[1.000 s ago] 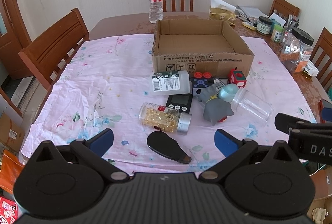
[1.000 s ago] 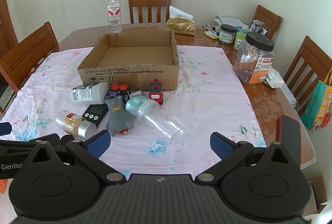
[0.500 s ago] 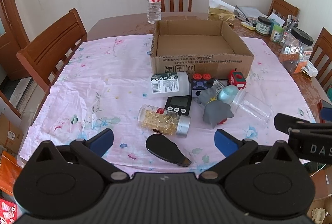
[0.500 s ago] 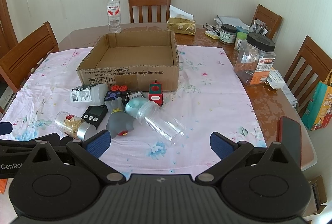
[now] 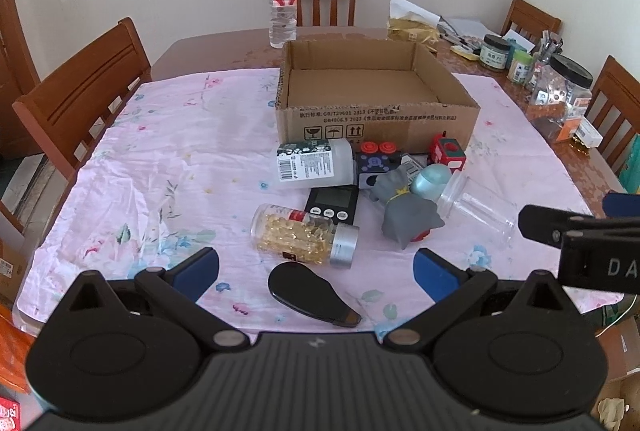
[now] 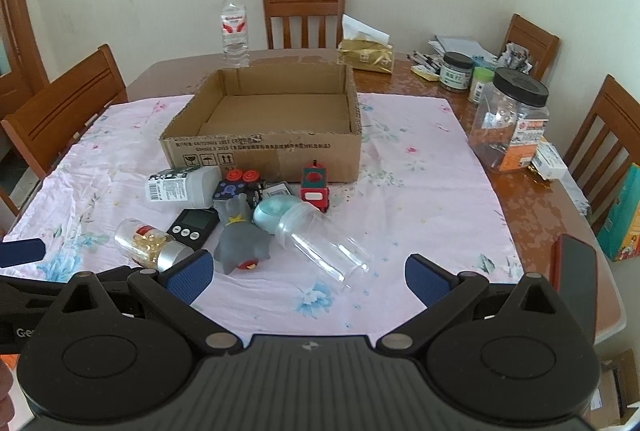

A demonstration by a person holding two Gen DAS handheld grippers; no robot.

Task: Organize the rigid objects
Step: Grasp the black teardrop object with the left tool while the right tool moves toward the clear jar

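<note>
**Nine loose items heaped in front of one open box**

One cardboard box [image 5: 376, 99], open-topped, at centre of the pink floral cloth [image 5: 168, 159]. Just below its front wall in the left wrist view, a tight cluster: one white pill bottle [image 5: 316, 164] on its side, one black cube with two red buttons [image 5: 378, 161], one red toy block [image 5: 448, 154], one black digital timer [image 5: 332, 200], one grey toy figure [image 5: 406, 209], one pale blue egg-shaped piece [image 5: 431, 181] touching one clear plastic jar [image 5: 478, 207] lying flat. Lower centre: one capsule bottle [image 5: 304, 234] with a silver cap, on its side, and just below it one flat black oval piece [image 5: 308, 289].

Around the box: one water bottle [image 5: 283, 3] upright behind it, one gold tissue pack [image 6: 366, 57], one big dark-lidded jar [image 6: 510, 119] at right, two small jars [image 6: 456, 70] behind. Four wooden chairs [image 5: 80, 87] around the table.

Left gripper [image 5: 316, 269] spread wide, holding nothing, low in frame over the black oval piece. Right gripper [image 6: 308, 277] likewise released and bare, low in frame near the clear jar's open end.
</note>
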